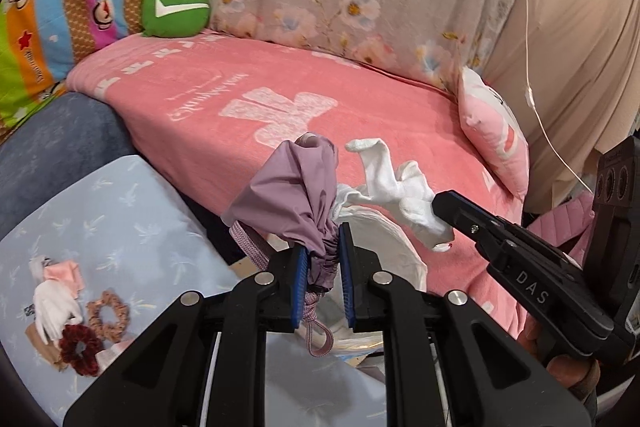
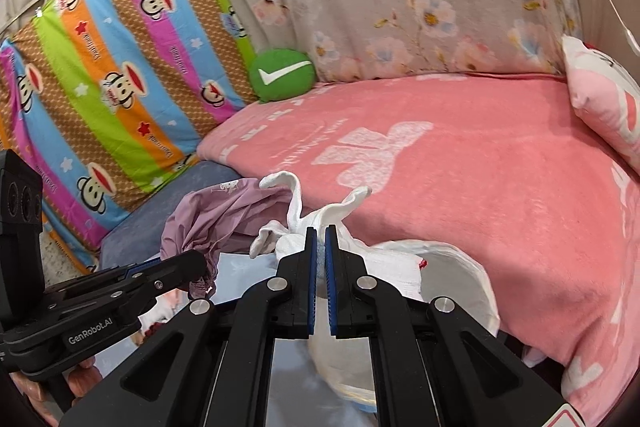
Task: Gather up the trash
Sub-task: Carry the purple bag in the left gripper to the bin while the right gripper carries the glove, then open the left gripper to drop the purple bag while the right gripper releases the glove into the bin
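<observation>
Pink fleece, the blanket (image 2: 460, 187) over the sofa, fills the top half of both views, with a green check-mark cushion (image 2: 282, 75) up at ten o'clock against the hanging sheets. Below it, at six o'clock, I judge the white plastic bag (image 2: 452, 267) to be the trash bag, its mouth held up between my two claws so that it stays open.

My left gripper (image 1: 323, 259) is narrowed onto a bunched mauve cloth (image 1: 292, 195) with a woven strap hanging beneath; I hold it at the gathered neck, beside the bag's rim. My right gripper (image 2: 319, 259) is nearly closed, pinching the white tissue (image 2: 320, 215), crumpled and twisted, at the bag's near edge. The tissue, the trash in hand, sits just above the bag's mouth, likely so it can drop in.

At eight o'clock in the left view, scrunchies (image 1: 108, 315) and scraps lie on a pale blue sheet (image 1: 100, 211).

My own jaws hide the bag's inside and bottom. Whether the mauve cloth is trash or a pouch, I cannot tell. A small red mark on the white stuff is too small to read.
</observation>
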`<state>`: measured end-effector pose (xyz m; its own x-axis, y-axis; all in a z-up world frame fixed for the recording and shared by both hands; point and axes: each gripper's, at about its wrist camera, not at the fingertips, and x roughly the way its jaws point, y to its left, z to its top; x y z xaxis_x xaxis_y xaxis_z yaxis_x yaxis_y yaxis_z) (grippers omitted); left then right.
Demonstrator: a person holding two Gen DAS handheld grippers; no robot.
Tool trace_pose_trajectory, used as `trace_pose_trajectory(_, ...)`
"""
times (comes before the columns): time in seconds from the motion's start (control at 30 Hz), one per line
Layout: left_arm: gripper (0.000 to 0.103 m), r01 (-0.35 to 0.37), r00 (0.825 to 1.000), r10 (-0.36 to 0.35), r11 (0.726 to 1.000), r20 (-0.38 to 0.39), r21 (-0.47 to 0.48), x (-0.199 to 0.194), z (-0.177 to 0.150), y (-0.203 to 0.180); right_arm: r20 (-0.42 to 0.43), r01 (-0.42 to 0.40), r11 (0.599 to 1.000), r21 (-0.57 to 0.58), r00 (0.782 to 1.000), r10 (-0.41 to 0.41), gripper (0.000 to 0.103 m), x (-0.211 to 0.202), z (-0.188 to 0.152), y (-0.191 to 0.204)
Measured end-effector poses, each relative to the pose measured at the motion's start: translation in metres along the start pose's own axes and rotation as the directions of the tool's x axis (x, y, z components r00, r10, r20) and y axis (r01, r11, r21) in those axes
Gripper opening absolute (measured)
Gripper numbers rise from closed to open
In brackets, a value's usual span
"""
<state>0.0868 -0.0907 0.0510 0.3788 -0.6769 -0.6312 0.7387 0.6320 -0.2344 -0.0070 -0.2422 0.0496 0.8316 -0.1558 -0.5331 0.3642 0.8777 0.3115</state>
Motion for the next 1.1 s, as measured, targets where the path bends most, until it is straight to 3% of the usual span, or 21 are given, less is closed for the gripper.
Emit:
trace_pose_trajectory(0.4, 0.020, 0.038, 0.997, -0.035, 0.999, -0.071, 0.038, 0.042, -0.004, -0.026, -0.046, 0.066, 0.995, 0.072, 0.997, -0.063, 0.006, 0.014, -0.017, -0.055)
trace_pose_trajectory(0.43, 0.024, 0.035, 0.997, -0.032, 0.999, -0.076, 0.034, 0.044, -0.004, -0.027, -0.048, 0.068, 0.995, 0.074, 0.997, -0.064, 0.007, 0.015, -0.018, -0.057)
trace_pose_trajectory(0.5, 0.047, 0.030, 0.996, -0.029, 0.999, -0.079, 0.016, 0.046, -0.004, -0.026, -0.050, 0.074, 0.994, 0.085, 0.996, -0.070, 0.012, 0.017, -0.020, -0.062)
trace_pose_trajectory(0.6, 0.063, 0.007, 0.999, -0.007, 1.000, -0.054, 0.001, 0.044, -0.005, -0.023, -0.044, 0.077, 0.992, 0.096, 0.996, -0.073, 0.012, 0.017, -0.022, -0.065)
trace_pose_trajectory(0.83, 0.065, -0.017, 0.999, 0.015, 0.999, -0.041, -0.037, 0.039, -0.003, -0.012, -0.031, 0.066, 0.993, 0.098, 0.998, -0.063, 0.021, 0.014, -0.021, -0.062)
trace_pose_trajectory(1.1, 0.065, -0.067, 0.998, 0.066, 0.993, -0.017, -0.095, 0.022, -0.014, 0.012, -0.024, 0.038, 0.998, 0.048, 0.999, -0.037, 0.041, 0.006, -0.022, -0.033)
